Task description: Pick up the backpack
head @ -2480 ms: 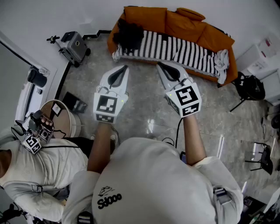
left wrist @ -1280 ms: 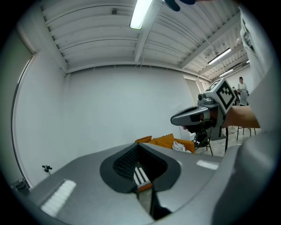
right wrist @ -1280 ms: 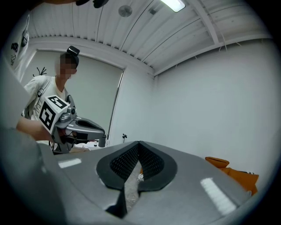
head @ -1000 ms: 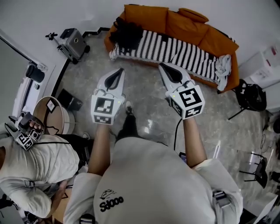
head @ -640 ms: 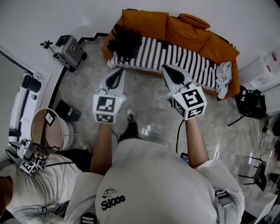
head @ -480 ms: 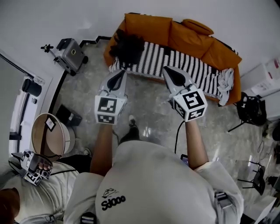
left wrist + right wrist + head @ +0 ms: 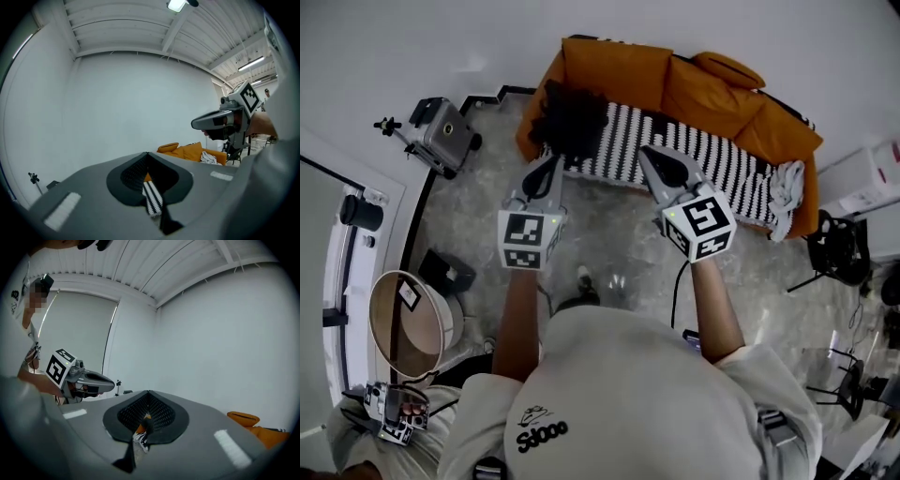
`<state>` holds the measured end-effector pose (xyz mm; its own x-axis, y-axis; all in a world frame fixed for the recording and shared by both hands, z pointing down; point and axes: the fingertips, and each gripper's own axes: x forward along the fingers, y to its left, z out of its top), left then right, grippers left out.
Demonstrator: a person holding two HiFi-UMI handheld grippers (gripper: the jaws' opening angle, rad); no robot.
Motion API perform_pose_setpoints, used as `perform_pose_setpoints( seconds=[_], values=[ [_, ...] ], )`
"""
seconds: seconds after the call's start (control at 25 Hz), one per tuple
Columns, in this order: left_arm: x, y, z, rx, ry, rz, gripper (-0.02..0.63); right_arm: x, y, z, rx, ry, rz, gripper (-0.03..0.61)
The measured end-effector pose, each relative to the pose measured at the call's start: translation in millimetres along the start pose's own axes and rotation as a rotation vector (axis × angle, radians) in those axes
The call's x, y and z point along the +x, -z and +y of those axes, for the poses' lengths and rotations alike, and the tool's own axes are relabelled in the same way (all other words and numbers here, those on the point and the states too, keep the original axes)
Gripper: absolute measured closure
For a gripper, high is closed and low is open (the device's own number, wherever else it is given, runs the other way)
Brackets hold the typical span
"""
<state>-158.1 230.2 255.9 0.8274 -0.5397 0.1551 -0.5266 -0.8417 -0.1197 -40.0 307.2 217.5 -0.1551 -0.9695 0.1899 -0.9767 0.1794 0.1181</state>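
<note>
Backpack: dark heap on the sofa, left end.
Left hand-held gripper: jaws together, empty.
Right hand-held gripper: likewise.
Risk: arriving closed, they'd shove the soft bag, missing any strap.

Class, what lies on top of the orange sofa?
A striped blanket, a black backpack at its left end, a white cloth at its right. The blanket covers whatever lies beneath.

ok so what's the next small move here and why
Probably step closer to the sofa and open the left gripper. The black backpack sits on the sofa's left end in the head view, out beyond both grippers. The left gripper and the right gripper both have their fingers shut and empty.
</note>
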Motion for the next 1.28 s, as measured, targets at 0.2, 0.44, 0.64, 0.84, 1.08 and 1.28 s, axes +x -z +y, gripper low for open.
perform_pose_setpoints(
  seconds=[0.2,0.44,0.64,0.84,1.08,1.28],
  values=[
    [47.7,16.9,39.8,-0.028,-0.025,0.035,0.603,58.4,6.5,-30.2,0.017,-0.022,0.025,0.575],
    [99.7,26.2,92.1,-0.041,-0.041,0.044,0.603,131.0,9.9,-64.2,0.03,-0.01,0.024,0.575],
    [146.5,24.8,116.6,-0.029,-0.058,0.04,0.601,168.1,14.7,-94.4,0.034,-0.004,0.026,0.575],
    [194.5,39.6,130.5,-0.045,-0.102,0.083,0.601,207.6,31.1,-130.4,0.043,-0.07,0.044,0.575],
    [251.6,68.6,164.2,-0.082,-0.193,0.193,0.54,285.3,52.8,-171.2,0.032,-0.202,0.111,0.575],
    [288.1,101.5,192.1,-0.098,-0.254,0.294,0.538,349.8,78.4,-187.0,0.041,-0.319,0.169,0.569]
  ],
)
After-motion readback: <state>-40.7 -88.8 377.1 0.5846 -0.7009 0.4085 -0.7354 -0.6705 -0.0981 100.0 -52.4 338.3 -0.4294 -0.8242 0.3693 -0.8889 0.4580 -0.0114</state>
